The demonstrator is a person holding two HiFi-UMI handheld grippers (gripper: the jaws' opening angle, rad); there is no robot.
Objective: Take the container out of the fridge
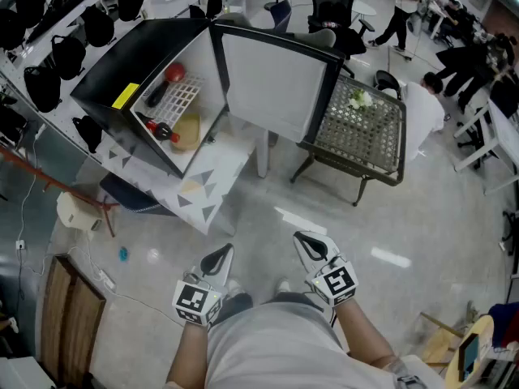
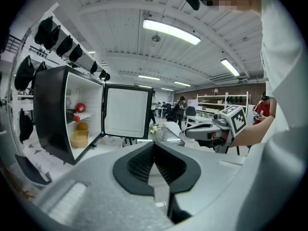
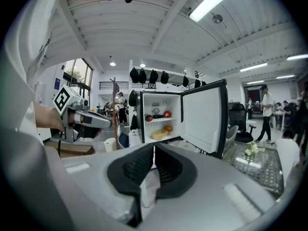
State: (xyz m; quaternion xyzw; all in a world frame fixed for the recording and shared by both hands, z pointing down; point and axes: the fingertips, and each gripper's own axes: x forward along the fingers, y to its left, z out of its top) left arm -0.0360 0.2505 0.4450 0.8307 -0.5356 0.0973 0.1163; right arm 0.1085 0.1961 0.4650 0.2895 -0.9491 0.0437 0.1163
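Note:
A black mini fridge (image 1: 122,75) stands with its door (image 1: 272,83) swung open, on a table with a triangle-print cloth (image 1: 207,185). On its lowest level sits a yellow container (image 1: 186,132), which also shows in the left gripper view (image 2: 79,138) and the right gripper view (image 3: 159,134). Above the container lie a dark bottle with a red cap (image 1: 158,128) and a red ball (image 1: 174,73). My left gripper (image 1: 219,258) and right gripper (image 1: 312,245) hang side by side close to my body, well short of the fridge. Both are shut and hold nothing.
A dark mesh table (image 1: 361,128) with white flowers stands right of the fridge door. Black bags (image 1: 40,83) hang along the left wall. A wooden board (image 1: 69,314) lies on the floor at lower left. People and desks fill the far right.

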